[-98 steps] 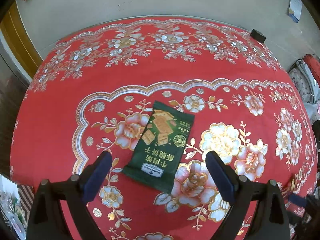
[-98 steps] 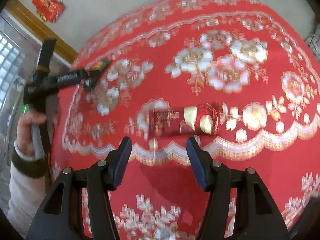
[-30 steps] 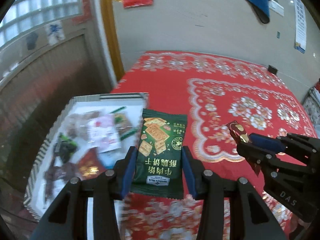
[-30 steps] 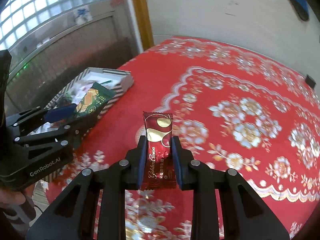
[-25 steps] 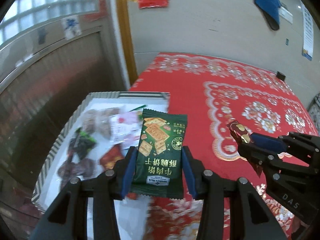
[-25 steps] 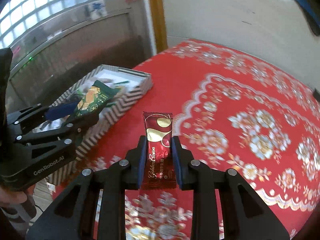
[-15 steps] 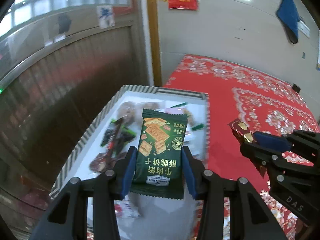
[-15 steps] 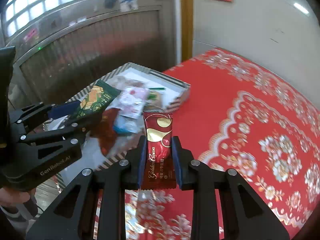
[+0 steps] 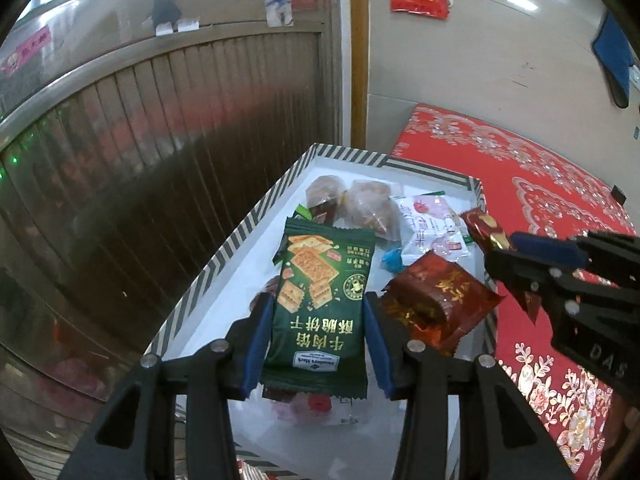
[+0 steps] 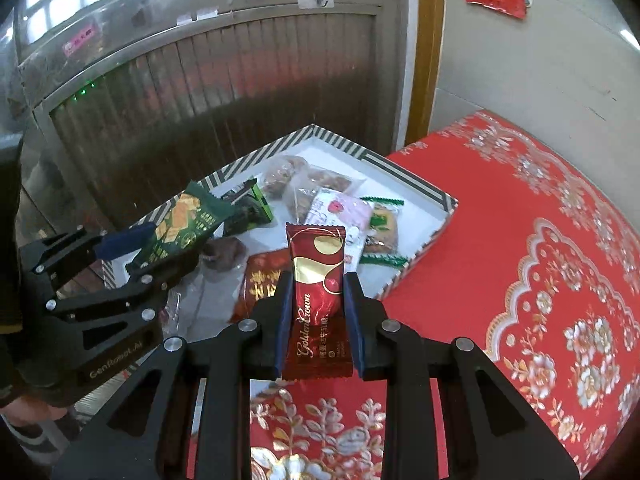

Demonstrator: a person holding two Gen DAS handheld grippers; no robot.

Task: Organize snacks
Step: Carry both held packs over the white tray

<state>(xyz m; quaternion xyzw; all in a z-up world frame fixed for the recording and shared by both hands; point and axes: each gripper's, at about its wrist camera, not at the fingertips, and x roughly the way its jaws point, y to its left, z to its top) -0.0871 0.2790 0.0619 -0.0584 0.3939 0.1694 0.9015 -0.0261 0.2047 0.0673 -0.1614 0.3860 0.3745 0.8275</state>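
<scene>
Left tongs clamped on a green cracker packet, pads pressing both long edges, packet hanging right over the striped box. Right tongs squeezed tight on a slim red chocolate bar, held upright just short of the box's near corner, above the red flowered tablecloth.

Inside the box already: a pair of brownish pastry bags, a pink-and-white packet, a dark red packet with gold writing, plus a few small bits too jumbled to name. So a decent pile sorted, looks like.

Left to do, going by this: let go of the green packet into the box, then bring the red bar over the rim and drop that too. No loose snacks visible on the cloth from here, but most of the table out of shot, so can't call it nearly finished.
</scene>
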